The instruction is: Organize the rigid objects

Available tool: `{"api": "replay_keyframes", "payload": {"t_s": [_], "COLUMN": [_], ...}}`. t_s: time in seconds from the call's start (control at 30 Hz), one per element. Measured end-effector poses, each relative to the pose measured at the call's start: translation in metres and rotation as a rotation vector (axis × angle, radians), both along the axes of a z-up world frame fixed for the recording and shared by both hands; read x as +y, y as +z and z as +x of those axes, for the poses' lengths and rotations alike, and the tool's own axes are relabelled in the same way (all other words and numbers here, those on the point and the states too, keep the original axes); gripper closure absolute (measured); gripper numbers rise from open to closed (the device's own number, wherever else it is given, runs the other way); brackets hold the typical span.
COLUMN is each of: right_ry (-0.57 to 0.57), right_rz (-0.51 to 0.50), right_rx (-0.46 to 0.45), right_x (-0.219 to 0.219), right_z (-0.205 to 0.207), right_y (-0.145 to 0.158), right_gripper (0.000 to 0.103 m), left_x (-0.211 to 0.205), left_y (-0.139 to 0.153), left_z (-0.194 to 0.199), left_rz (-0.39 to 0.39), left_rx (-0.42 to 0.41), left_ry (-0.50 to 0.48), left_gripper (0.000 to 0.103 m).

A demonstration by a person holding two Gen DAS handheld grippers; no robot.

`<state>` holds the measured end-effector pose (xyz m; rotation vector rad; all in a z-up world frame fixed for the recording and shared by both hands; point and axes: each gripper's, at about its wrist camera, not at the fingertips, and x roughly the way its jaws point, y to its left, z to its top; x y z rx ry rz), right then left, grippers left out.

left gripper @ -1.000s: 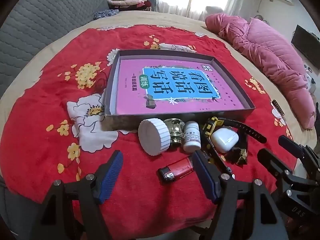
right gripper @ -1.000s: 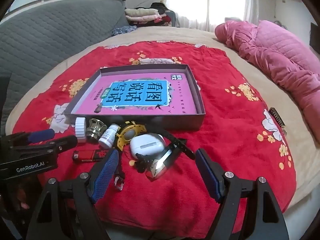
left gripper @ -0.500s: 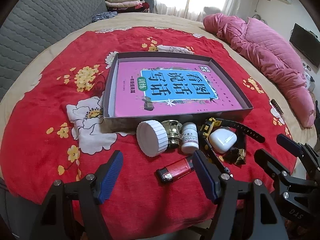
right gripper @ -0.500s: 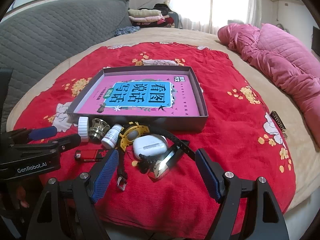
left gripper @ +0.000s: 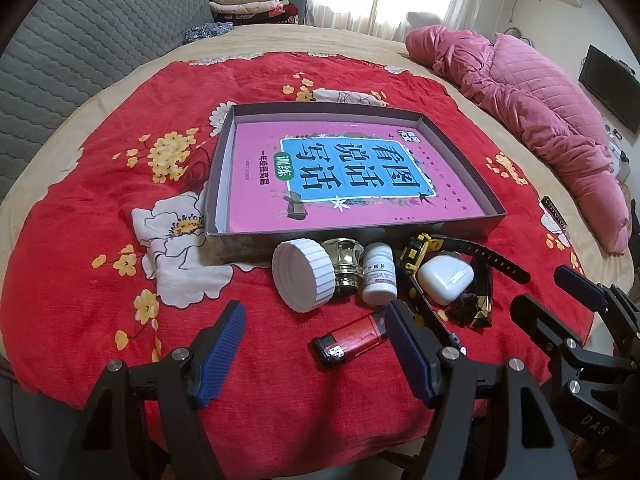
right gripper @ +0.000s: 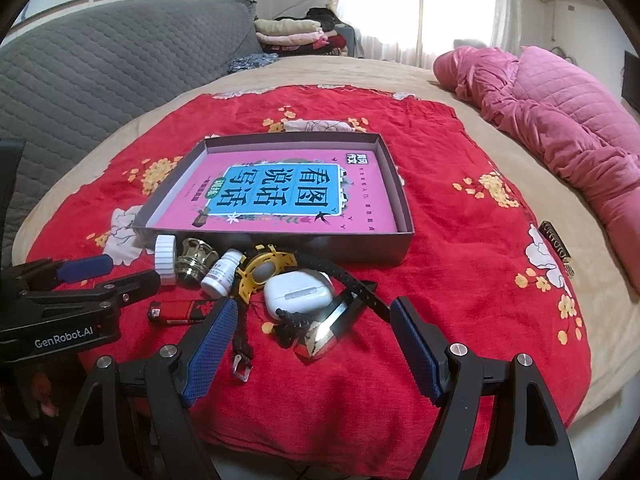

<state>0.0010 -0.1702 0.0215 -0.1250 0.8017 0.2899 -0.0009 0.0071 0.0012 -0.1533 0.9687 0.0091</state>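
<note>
A shallow grey box [left gripper: 460, 229] [right gripper: 362, 248] with a pink book lying in it sits on the red flowered blanket. In front of it lie a white jar lid [left gripper: 303, 275] [right gripper: 165, 259], a gold glass piece [left gripper: 347, 263] [right gripper: 195, 263], a small white pill bottle [left gripper: 378, 279] [right gripper: 221, 272], a yellow-and-black watch [left gripper: 420, 249] [right gripper: 267, 267], a white earbud case [left gripper: 445, 280] [right gripper: 298, 292], a gold faceted trinket [left gripper: 479, 309] [right gripper: 326, 330] and a red lighter [left gripper: 352, 337] [right gripper: 180, 311]. My left gripper [left gripper: 314, 318] hangs open just short of the lighter. My right gripper [right gripper: 310, 314] hangs open above the trinket.
The blanket covers a beige bed [right gripper: 448, 92]. A pink quilted duvet [left gripper: 532, 108] [right gripper: 560, 124] lies along the right side. A grey padded headboard [right gripper: 100, 68] is at the left, folded clothes [right gripper: 292, 32] at the back. A small dark object [right gripper: 556, 246] lies at the blanket's right edge.
Both grippers have drawn back and risen slightly, so the box and items sit a little farther off. Nothing on the blanket has moved; both stay open.
</note>
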Motion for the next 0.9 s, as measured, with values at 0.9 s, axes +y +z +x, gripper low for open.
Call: {"api": "replay_keyframes", "payload": {"t_s": [0.9], "right_ry": [-0.002], "right_rz": [0.004], "right_rx": [0.013], "right_x": [0.0009], "right_z": [0.0012], "right_y": [-0.0004], "right_gripper": [0.023], "left_x": [0.0066], "left_y": [-0.0033], "left_z": [0.0018], "left_rz": [-0.013], "left_rx": [0.022], "left_ry": [0.017], "left_gripper": [0.032]}}
